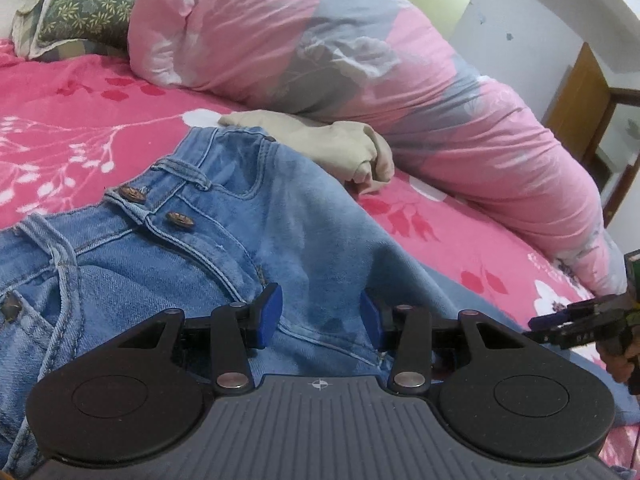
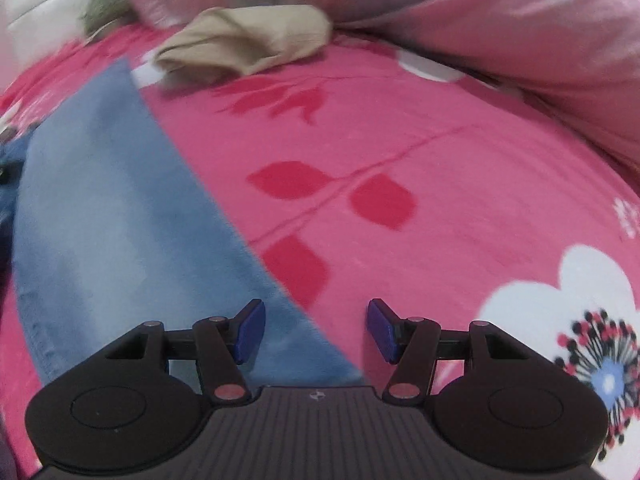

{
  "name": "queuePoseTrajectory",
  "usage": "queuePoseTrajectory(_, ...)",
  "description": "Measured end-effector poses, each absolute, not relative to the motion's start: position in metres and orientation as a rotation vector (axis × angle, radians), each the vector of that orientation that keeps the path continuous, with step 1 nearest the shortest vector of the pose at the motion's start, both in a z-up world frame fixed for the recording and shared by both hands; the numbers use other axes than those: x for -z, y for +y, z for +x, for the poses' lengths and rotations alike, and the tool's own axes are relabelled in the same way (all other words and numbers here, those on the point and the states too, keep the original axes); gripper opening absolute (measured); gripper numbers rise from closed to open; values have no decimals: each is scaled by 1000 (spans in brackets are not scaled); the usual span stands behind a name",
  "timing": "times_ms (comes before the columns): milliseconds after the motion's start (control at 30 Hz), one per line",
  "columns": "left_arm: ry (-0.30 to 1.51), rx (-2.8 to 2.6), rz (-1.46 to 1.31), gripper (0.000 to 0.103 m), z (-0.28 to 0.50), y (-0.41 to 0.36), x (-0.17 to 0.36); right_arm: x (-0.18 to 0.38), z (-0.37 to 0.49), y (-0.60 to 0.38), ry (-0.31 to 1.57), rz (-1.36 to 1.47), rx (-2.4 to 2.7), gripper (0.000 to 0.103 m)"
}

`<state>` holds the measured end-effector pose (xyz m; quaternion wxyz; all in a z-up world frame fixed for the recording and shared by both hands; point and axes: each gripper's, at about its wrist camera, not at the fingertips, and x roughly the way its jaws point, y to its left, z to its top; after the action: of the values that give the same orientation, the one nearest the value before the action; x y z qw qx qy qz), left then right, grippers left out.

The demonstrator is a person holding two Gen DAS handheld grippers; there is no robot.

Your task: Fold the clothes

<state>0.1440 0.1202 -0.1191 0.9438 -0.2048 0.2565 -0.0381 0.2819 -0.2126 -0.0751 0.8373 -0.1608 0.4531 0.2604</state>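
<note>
The jeans (image 1: 168,248) lie spread on the bed (image 2: 460,184), waistband away from me. My left gripper (image 1: 320,316) sits parted over the crotch seam, pinching nothing. My right gripper (image 2: 316,328), also apart and empty, straddles the leg's edge, apparently to lift it over

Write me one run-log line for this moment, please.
step: fold jeans | left gripper: open over hip | right gripper: open at leg edge | beige garment: untouched | surface: pink bedsheet
</note>
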Motion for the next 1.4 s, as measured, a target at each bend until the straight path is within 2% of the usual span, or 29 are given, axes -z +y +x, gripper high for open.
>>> queuePoseTrajectory(33, 523, 77, -416, 43, 144, 120, 119, 76, 279, -210, 963, -355, -551, 54)
queuePoseTrajectory(67, 522, 76, -413, 43, 144, 120, 120, 76, 277, -208, 965, -368, -549, 43)
queuePoseTrajectory(100, 521, 75, -411, 43, 144, 119, 120, 77, 274, -206, 964, -384, -545, 24)
queuePoseTrajectory(167, 520, 74, -406, 43, 143, 119, 119, 75, 266, -197, 936, -459, -520, 4)
queuePoseTrajectory(233, 519, 73, -404, 43, 143, 119, 119, 70, 257, -190, 897, -525, -492, 1)
queuePoseTrajectory(467, 525, 69, -433, 43, 143, 125, 117, 50, 275, -200, 775, -625, -248, 1)
queuePoseTrajectory(633, 547, 55, -451, 43, 147, 129, 120, 76, 308, -203, 789, -597, -155, 3)
queuePoseTrajectory(733, 548, 53, -458, 43, 146, 130, 121, 98, 315, -200, 781, -633, -112, 17)
queuePoseTrajectory(767, 549, 52, -460, 43, 146, 131, 121, 99, 313, -200, 760, -645, -99, 24)
queuePoseTrajectory(800, 549, 50, -463, 43, 146, 132, 121, 96, 311, -202, 752, -636, -89, 36)
queuePoseTrajectory(867, 549, 46, -468, 43, 146, 133, 121, 81, 309, -218, 756, -548, -56, 48)
queuePoseTrajectory(1100, 534, 12, -466, 43, 144, 136, 118, 8, 276, -248, 681, -199, -80, 48)
queuePoseTrajectory(1233, 477, -68, -462, 43, 135, 143, 112, -6, 265, -186, 661, -173, -331, 43)
queuePoseTrajectory(1400, 422, -187, -476, 43, 123, 158, 106, 4, 268, -56, 632, -276, -673, 42)
